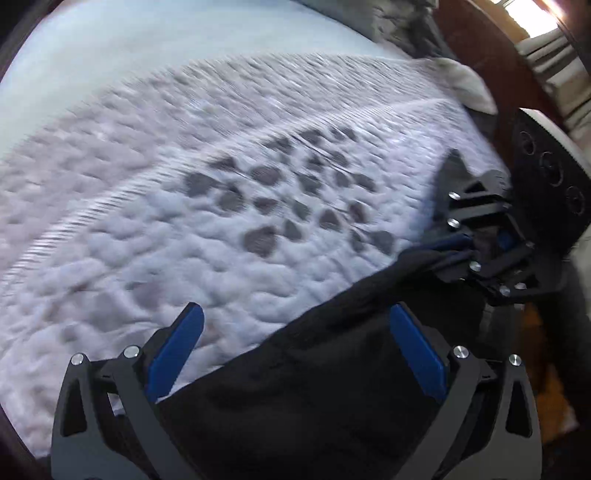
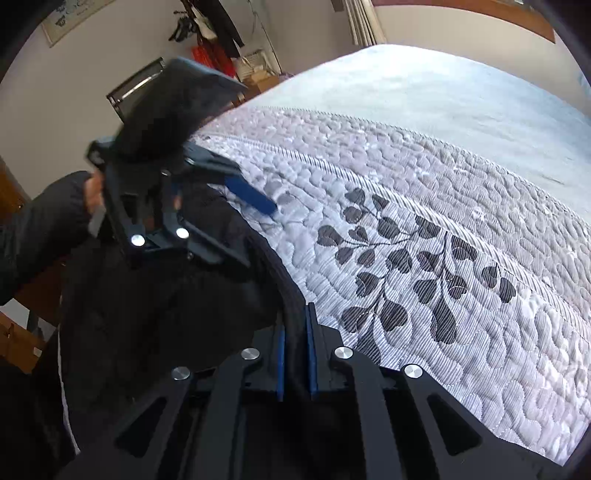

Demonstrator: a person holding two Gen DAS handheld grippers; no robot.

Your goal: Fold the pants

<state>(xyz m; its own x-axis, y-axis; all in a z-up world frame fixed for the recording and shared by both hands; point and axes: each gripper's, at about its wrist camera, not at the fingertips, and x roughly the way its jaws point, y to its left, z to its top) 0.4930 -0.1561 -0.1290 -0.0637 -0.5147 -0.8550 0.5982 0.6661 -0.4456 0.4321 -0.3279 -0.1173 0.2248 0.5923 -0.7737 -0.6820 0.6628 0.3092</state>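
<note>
The black pants [image 1: 332,369] hang as a dark bunch at the near edge of the quilted mattress [image 1: 184,221]. In the left wrist view my left gripper [image 1: 295,328] is open, its blue pads wide apart with the pants cloth lying between them. My right gripper [image 1: 476,243] shows at the right of that view, shut on the pants' edge. In the right wrist view my right gripper [image 2: 295,354] is shut on the waistband of the pants [image 2: 166,306]. My left gripper [image 2: 207,206] is at the upper left, open.
The mattress [image 2: 443,221] has a grey leaf pattern [image 2: 406,266] and a pale cover [image 2: 443,85] farther back. A wooden bed frame [image 1: 480,48] and crumpled cloth [image 1: 465,81] lie at the far right. A chair [image 2: 136,88] and hanging clothes [image 2: 218,26] stand by the wall.
</note>
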